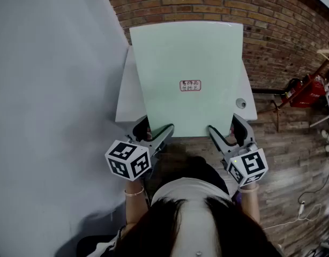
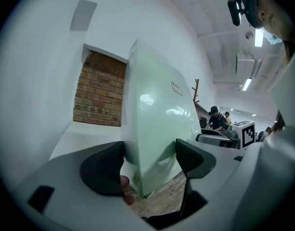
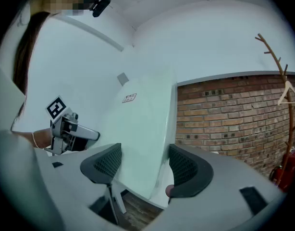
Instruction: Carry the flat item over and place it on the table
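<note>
A pale green flat board [image 1: 186, 63] with a small red label [image 1: 190, 85] lies over the white table [image 1: 127, 95]. Its near edge sticks out past the table's front edge. My left gripper [image 1: 155, 128] has its jaws around the near left corner, and my right gripper [image 1: 226, 126] around the near right corner. In the left gripper view the board [image 2: 157, 129] passes between the dark pads [image 2: 106, 165] of my left gripper [image 2: 150, 162] with room to spare. The right gripper view shows the same: board [image 3: 142, 138] inside my right gripper [image 3: 145, 165], jaws wide and not pressing.
A brick wall [image 1: 218, 4] runs behind the table and a plain pale wall [image 1: 46, 90] stands to its left. Wooden floor [image 1: 293, 159] lies to the right, with a red object [image 1: 306, 92] and a coat rack [image 3: 282, 81]. People [image 2: 215, 119] sit far behind.
</note>
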`<move>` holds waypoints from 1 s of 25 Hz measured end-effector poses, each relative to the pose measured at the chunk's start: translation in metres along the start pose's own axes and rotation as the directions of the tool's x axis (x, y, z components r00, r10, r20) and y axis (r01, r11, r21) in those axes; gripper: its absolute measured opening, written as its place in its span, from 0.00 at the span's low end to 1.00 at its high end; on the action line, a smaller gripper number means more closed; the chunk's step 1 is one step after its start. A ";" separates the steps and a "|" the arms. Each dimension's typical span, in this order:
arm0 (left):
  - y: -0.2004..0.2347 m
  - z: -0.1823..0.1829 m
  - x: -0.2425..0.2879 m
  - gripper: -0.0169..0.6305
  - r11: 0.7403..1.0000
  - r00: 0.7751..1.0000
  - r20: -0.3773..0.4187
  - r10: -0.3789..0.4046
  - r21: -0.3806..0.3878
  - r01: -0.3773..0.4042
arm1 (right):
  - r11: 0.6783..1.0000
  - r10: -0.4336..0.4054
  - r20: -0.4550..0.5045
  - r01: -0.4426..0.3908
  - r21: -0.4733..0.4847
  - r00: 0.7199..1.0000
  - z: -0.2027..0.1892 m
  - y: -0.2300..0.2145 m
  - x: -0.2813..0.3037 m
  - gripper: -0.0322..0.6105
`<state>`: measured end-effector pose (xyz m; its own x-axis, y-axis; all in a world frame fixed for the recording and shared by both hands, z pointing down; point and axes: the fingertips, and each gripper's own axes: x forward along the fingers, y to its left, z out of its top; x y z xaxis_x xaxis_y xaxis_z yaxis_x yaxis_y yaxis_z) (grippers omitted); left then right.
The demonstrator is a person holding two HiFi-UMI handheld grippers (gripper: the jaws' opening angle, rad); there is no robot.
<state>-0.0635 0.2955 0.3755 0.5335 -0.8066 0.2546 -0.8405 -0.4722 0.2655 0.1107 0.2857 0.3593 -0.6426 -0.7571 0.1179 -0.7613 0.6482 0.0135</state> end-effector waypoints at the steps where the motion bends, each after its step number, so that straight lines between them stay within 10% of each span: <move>1: 0.001 0.000 0.000 0.57 1.000 1.000 0.001 -0.001 -0.001 0.001 | 1.000 -0.001 0.002 0.001 0.002 1.000 0.000 0.001 0.000 0.56; 25: 0.031 0.013 0.032 0.57 1.000 1.000 -0.018 -0.003 -0.029 0.003 | 0.999 -0.010 -0.002 0.010 0.052 1.000 -0.001 -0.021 0.039 0.56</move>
<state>-0.0736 0.2510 0.3800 0.5378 -0.7986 0.2702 -0.8360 -0.4638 0.2933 0.1015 0.2428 0.3650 -0.6350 -0.7631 0.1199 -0.7710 0.6358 -0.0371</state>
